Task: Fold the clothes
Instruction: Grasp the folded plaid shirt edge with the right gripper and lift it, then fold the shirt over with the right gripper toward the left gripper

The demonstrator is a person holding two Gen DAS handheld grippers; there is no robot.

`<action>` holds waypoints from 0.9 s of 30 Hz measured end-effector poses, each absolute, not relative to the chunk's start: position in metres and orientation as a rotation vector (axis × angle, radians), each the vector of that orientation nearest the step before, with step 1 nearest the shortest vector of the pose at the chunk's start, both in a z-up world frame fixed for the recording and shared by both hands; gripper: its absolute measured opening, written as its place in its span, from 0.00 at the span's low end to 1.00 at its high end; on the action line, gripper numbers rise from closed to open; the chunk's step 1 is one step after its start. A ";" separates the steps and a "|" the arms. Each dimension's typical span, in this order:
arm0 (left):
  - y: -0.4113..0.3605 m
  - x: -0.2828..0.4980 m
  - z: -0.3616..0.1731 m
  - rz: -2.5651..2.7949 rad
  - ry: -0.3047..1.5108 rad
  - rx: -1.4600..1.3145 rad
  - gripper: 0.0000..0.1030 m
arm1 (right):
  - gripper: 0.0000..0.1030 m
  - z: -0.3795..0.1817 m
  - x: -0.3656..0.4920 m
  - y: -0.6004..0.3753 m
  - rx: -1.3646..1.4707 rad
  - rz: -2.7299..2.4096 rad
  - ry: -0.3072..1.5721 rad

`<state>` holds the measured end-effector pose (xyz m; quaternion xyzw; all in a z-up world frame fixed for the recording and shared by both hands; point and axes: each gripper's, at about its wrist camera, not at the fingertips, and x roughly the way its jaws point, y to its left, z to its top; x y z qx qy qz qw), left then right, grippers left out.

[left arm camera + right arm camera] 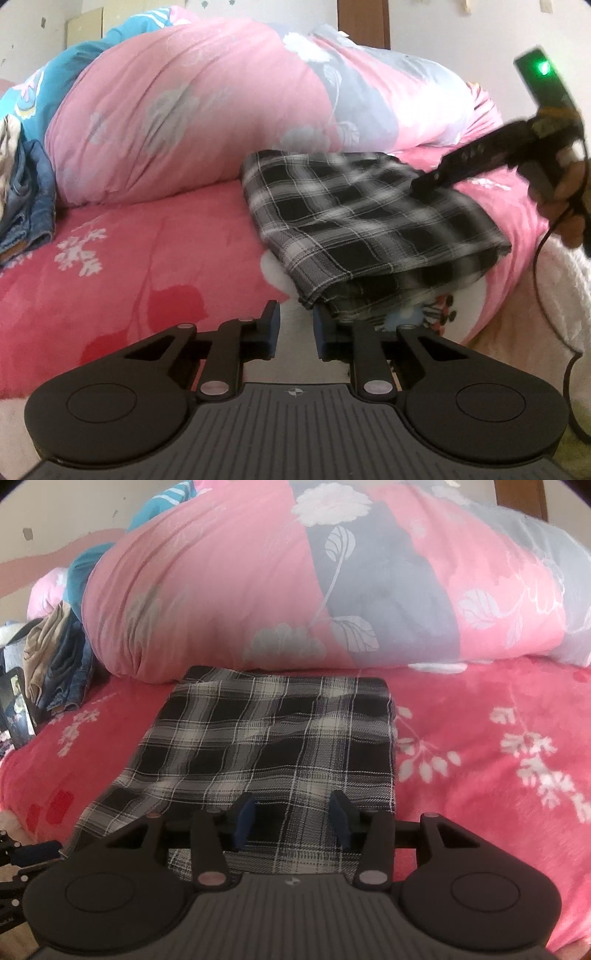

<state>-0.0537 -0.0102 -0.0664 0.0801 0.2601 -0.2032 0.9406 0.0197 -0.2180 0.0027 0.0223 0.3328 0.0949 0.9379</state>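
At nine o'clock in my left wrist view a small heap of blue denim clothes [27, 195] lies on the pink floral plush bed cover [140, 266], hard against the big rolled pink and grey flowered quilt [192, 122] that fills the far side from ten to two o'clock. Right of centre, towards three o'clock, sits the folded black, grey and white plaid cotton garment [354, 229], a flat rectangle of several layers, lightly wrinkled, with its stitched edges stacked at the near corner. That corner comes down to six o'clock, just at the tips of my left hand-held gripper [295, 325]. Its blue pads [320, 332] stand only narrowly apart, with the right pad at the cloth's corner; I cannot tell whether they pinch the fabric. At two to three o'clock my right hand [569, 206] grips its tool, angled down so the tip rests over the garment's far edge. In the right wrist view my right hand-held gripper [291, 819] hangs spread above the plaid top layer, with nothing between its pads.
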 end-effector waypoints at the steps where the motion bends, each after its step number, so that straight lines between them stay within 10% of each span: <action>1: -0.008 -0.054 -0.066 -0.412 0.535 0.159 0.18 | 0.46 0.008 0.016 -0.215 0.026 0.198 0.661; 18: 0.028 -0.046 -0.056 -0.400 0.559 -0.024 0.19 | 0.46 -0.055 -0.076 -0.050 -0.973 0.713 0.471; 23: 0.022 -0.048 -0.057 -0.471 0.550 -0.002 0.19 | 0.14 -0.049 -0.063 -0.059 -0.873 0.653 0.481; 27: 0.011 -0.048 -0.059 -0.527 0.542 0.015 0.19 | 0.09 -0.028 -0.043 -0.083 -0.580 0.635 0.577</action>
